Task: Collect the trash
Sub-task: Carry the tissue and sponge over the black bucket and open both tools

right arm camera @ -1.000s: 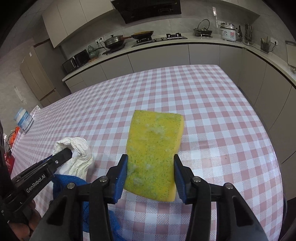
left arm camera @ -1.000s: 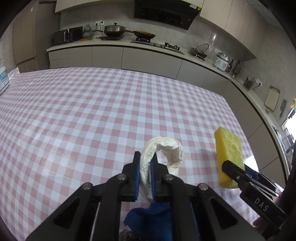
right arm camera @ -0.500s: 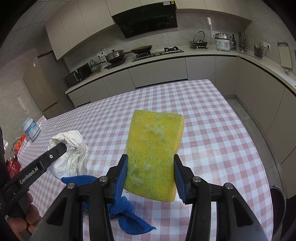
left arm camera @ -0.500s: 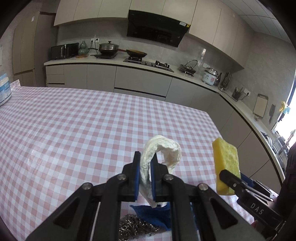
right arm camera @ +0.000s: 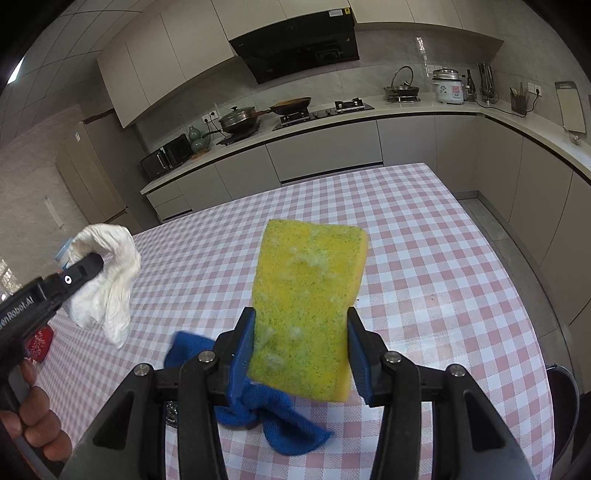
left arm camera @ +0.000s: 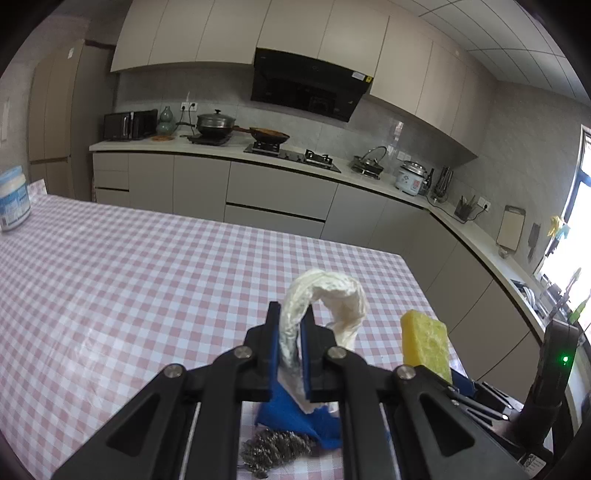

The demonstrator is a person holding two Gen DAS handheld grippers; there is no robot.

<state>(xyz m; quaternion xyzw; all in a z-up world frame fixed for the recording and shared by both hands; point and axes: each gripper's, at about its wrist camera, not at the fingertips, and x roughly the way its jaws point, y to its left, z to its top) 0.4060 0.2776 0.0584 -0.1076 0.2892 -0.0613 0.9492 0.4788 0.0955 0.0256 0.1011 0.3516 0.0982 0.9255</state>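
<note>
Crumpled paper (left arm camera: 325, 295) sits pinched in left tongs (left arm camera: 291, 343); right tongs (right arm camera: 301, 354) clamp the yellow sponge (right arm camera: 308, 306).

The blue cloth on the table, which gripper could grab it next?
Neither yet: the left gripper is shut on the white tissue, the right gripper on the yellow sponge. The blue cloth lies just below both.

Kitchen with beige cabinets (left arm camera: 207, 33); black range hood (left arm camera: 308, 94) above the stove; checked table (left arm camera: 129, 266) in front; bright window (left arm camera: 580, 206) far right.
</note>
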